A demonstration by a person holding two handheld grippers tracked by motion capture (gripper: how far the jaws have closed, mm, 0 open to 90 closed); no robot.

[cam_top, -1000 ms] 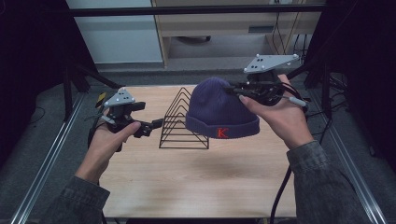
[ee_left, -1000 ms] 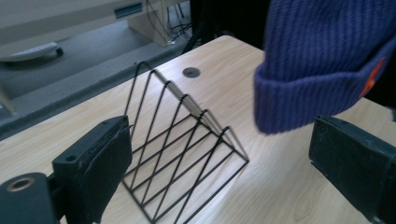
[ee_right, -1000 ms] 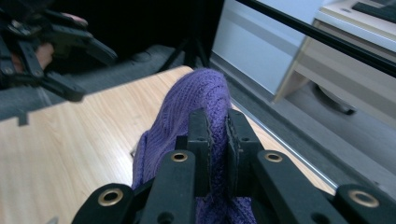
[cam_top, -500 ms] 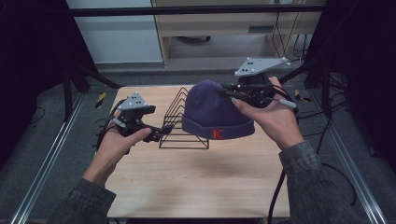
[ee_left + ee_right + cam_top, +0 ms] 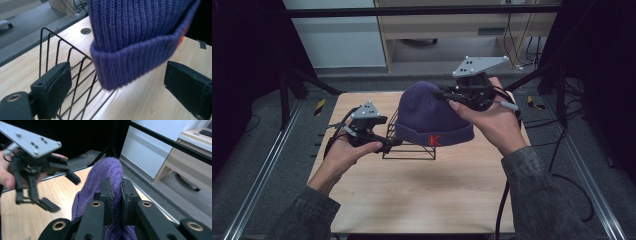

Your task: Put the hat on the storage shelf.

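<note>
On the light wooden table (image 5: 422,195), a black wire rack (image 5: 409,145) is seen standing near the middle, its rods rising to a ridge. Over the rack's right part a purple knitted beanie (image 5: 432,117) with a red letter K on its folded cuff is held up, the cuff hanging just above the wires. The beanie's crown is pinched by the right gripper (image 5: 116,192), whose jaws are clamped tight on the knit. The left gripper (image 5: 117,82) is held beside the rack with its jaws wide apart, having just closed slightly; the cuff hangs between them, untouched by either pad.
</note>
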